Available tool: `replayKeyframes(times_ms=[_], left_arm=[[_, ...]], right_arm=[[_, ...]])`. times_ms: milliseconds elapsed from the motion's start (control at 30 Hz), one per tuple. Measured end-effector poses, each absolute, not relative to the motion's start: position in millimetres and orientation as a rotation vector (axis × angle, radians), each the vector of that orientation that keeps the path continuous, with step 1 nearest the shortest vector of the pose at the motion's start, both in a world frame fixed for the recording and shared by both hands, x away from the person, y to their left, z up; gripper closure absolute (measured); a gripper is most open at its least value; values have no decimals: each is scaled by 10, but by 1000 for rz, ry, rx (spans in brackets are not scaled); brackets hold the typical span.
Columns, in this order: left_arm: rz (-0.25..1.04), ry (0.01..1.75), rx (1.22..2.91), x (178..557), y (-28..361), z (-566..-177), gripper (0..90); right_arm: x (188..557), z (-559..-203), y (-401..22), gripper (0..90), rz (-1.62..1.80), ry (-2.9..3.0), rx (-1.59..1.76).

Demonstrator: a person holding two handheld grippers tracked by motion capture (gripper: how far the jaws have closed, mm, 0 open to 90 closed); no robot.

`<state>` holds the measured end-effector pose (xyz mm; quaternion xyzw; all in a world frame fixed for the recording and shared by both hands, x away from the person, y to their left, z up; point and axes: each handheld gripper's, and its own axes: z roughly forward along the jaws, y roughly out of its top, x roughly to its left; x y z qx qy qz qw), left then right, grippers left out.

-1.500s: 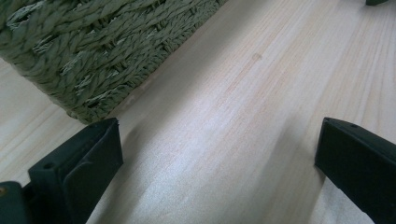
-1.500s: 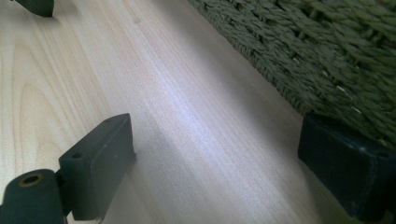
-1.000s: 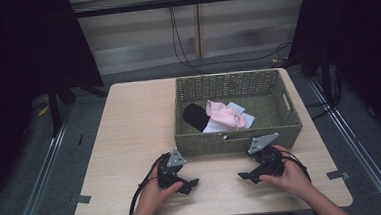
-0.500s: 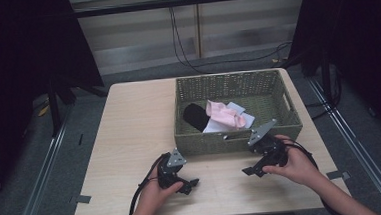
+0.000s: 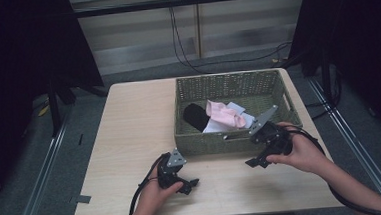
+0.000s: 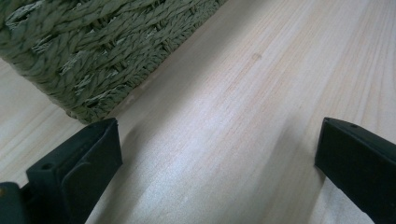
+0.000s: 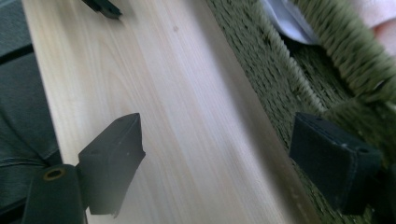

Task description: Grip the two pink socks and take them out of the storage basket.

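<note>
**Both grippers wait at the basket's front wall**

A green woven basket (image 5: 208,142) sits on the wooden desk (image 5: 130,136), toward the far right corner. Inside it lie a pink cloth (image 5: 224,114), a black cloth (image 5: 195,116) and a white cloth (image 5: 239,118), all bunched near the basket's front wall.

The right gripper (image 5: 258,161) is held just in front of that wall, near the desk's front right corner, tilted up off the surface. In the right gripper view its fingers (image 7: 112,163) are spread wide, one over bare wood and the other beside the basket's weave, with nothing between them.

The left gripper (image 5: 192,183) rests low near the desk's front edge, a little short of the basket. In the left gripper view its fingers (image 6: 74,172) are also spread apart, empty, with the basket's corner (image 6: 93,51) close ahead.
</note>
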<state>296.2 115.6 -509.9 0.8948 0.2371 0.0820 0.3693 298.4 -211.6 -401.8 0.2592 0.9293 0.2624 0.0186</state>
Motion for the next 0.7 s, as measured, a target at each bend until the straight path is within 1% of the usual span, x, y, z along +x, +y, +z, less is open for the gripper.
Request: replayKeyframes(times_ms=[233, 400, 600, 700], left_arm=[[211, 609, 2296, 2962, 1156, -5100, 0], [210, 608, 2296, 2962, 1156, -5100, 0], [211, 609, 2295, 2962, 1155, -5100, 0], [209, 618, 2285, 2958, 1150, -5103, 0]], right_arm=[[3048, -3833, -2111, 185, 814, 2887, 799], [3172, -3670, -2107, 200, 852, 2875, 817], [3422, -3570, -2091, 222, 880, 2851, 861], [3638, -3519, -2104, 250, 885, 2816, 902]])
